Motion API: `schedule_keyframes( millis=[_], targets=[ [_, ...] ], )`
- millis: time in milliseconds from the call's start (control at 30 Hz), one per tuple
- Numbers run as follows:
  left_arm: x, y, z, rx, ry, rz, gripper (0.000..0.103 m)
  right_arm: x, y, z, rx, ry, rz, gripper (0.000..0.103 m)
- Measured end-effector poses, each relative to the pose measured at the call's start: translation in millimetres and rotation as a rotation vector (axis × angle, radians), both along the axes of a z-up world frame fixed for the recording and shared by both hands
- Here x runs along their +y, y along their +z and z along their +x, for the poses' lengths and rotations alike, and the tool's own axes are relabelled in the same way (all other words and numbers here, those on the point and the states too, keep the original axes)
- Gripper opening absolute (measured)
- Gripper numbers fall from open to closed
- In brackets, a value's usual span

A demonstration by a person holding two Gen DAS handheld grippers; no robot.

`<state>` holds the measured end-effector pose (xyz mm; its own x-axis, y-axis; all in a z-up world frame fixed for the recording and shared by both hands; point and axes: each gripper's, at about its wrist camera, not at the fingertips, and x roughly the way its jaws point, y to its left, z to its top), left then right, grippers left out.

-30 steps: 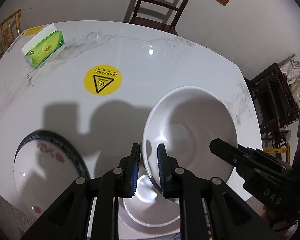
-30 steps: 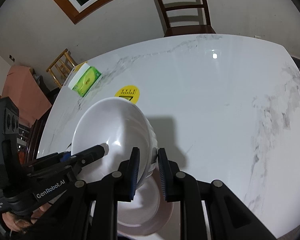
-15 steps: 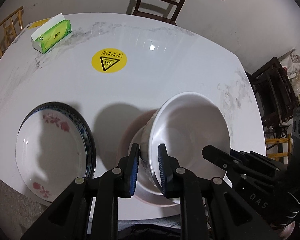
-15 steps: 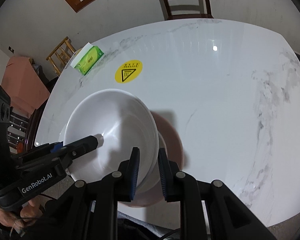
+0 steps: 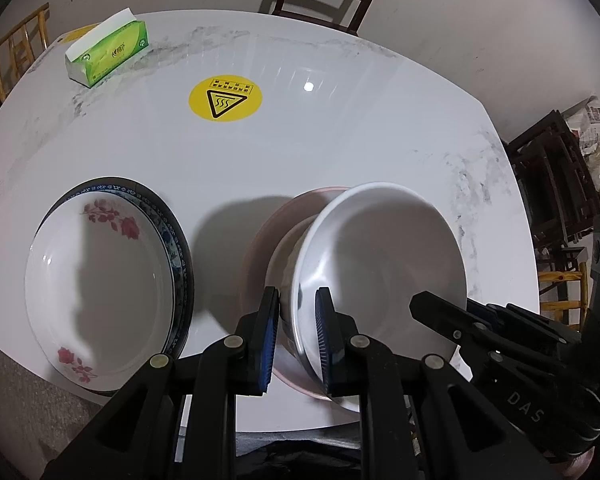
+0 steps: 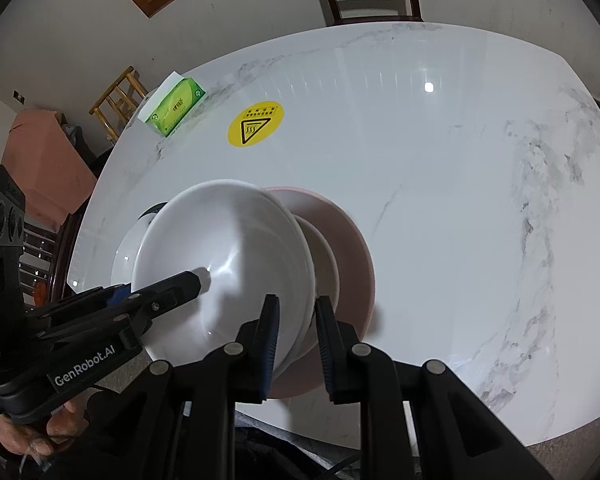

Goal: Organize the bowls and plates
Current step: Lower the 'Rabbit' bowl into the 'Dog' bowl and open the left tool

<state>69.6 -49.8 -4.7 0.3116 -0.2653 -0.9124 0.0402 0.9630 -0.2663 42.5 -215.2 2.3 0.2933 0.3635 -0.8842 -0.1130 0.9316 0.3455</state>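
Gripping opposite sides of one rim, the left tongs and the right tongs are each pinched onto the wall of a white bowl, with one pad inside the bowl and one outside. The bowl is held tilted directly above a pink plate, near the front edge of the table; whether its foot already touches the plate cannot be told. To the left of the pink plate, well apart from it, a flowered plate is seen resting on a darker blue-patterned plate. Far beyond the pink plate, a yellow warning sticker and a green tissue box lie towards the back of the table. The bowl is judged to be glazed ceramic: stiff, fairly heavy, smooth and slippery under the pads, and liable to chip or crack if dropped or knocked against the plate. A hold on the thin rim at two opposite points is thought sensible, since weight is shared and swinging is limited, though slipping is a risk while the bowl is tilted. It should be levelled and set down gently, centred on the pink plate, before either pinch is released.
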Motion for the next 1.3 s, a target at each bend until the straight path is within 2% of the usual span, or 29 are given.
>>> schedule_keyframes(
  millis=[633, 1300],
  targets=[
    [-1.5, -11.7, 7.0, 0.026, -0.002, 0.013, 0.015, -2.4, -12.1, 6.9, 0.031, -0.004, 0.004, 0.019],
    [-2.8, -12.8, 12.6, 0.010, -0.026, 0.040, 0.015, 1.8, -14.9, 12.0, 0.038, -0.002, -0.013, 0.022]
  ],
)
